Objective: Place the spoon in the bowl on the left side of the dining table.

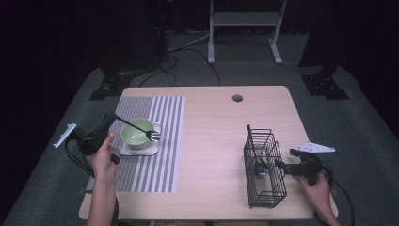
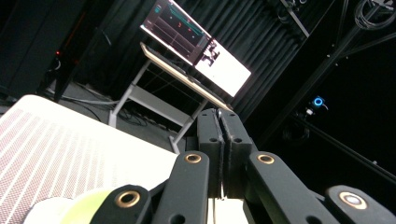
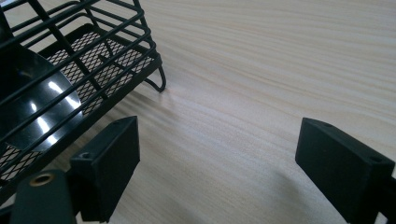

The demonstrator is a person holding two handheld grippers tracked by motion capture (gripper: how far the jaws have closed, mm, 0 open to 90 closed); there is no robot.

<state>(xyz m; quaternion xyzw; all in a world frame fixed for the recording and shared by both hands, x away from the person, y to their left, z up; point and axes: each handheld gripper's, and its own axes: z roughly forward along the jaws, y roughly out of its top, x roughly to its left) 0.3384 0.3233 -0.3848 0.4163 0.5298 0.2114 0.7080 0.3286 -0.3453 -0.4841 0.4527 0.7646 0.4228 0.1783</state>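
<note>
Pale wooden table (image 1: 211, 141) under striped placemat (image 1: 160, 141), dark room.

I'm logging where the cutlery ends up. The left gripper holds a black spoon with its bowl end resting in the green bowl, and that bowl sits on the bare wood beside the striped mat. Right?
Not quite. In the high view the green bowl sits on a white plate on the striped mat, not on bare wood. The rest holds: the left gripper holds the black spoon, its bowl end in the bowl.
</note>
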